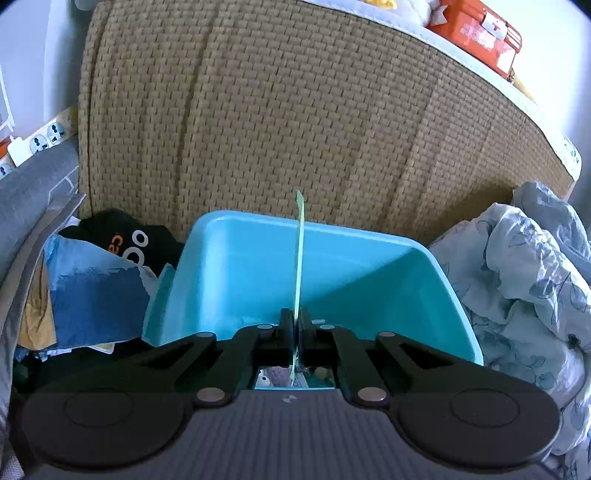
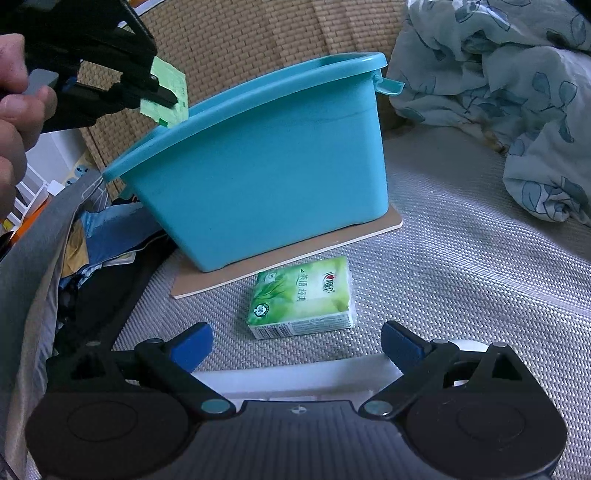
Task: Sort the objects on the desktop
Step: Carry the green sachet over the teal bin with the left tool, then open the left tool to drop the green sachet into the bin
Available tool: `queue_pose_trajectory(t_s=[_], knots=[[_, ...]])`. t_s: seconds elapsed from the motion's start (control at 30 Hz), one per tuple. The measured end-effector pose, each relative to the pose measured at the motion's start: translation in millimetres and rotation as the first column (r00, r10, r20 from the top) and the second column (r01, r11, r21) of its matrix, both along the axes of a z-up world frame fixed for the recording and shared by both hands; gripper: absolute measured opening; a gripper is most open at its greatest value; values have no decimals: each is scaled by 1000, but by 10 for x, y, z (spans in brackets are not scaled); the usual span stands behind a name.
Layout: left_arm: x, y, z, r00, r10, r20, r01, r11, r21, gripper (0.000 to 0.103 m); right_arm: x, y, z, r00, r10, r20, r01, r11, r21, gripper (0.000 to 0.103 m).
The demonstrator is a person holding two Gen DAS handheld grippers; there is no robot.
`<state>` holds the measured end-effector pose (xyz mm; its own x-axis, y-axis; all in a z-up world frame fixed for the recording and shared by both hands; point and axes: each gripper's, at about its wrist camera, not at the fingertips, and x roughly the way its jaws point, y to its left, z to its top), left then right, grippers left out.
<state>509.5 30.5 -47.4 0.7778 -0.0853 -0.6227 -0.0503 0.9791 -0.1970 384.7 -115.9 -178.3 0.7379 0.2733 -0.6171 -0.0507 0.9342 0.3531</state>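
A turquoise plastic bin (image 2: 266,177) stands on a thin tan board (image 2: 295,262) on the woven mat. My left gripper (image 1: 293,332) is shut on a thin pale green packet (image 1: 298,258), seen edge-on above the bin's (image 1: 258,266) open inside. The right wrist view shows that same left gripper (image 2: 162,94) holding the green packet (image 2: 166,99) over the bin's left rim, with a hand behind it. A green tissue pack (image 2: 301,297) lies on the mat in front of the bin. My right gripper (image 2: 295,339) stands open just short of the tissue pack, its blue pads (image 2: 192,345) wide apart.
A woven brown backrest (image 1: 277,110) rises behind the bin. Crumpled floral bedding (image 2: 498,92) lies to the right. Blue and black cloth and papers (image 1: 92,288) are piled at the left. A power strip (image 1: 44,136) sits far left, an orange case (image 1: 480,33) on top right.
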Motion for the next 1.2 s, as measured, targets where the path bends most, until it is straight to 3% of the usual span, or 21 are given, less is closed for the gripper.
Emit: queue_pose_trajectory(t_s=[0.8, 1.03, 1.2], knots=[[41, -8, -271, 999, -36, -41, 36, 999, 16, 3, 165, 59, -103, 1000, -1, -27, 0, 1000, -26, 100], [-13, 42, -241, 999, -35, -29, 36, 999, 11, 3, 195, 71, -120, 999, 2, -33, -3, 1000, -27, 100], [-137, -12, -170, 998, -66, -5, 67, 996, 53, 3, 220, 118, -125, 999, 11, -43, -13, 999, -48, 100]])
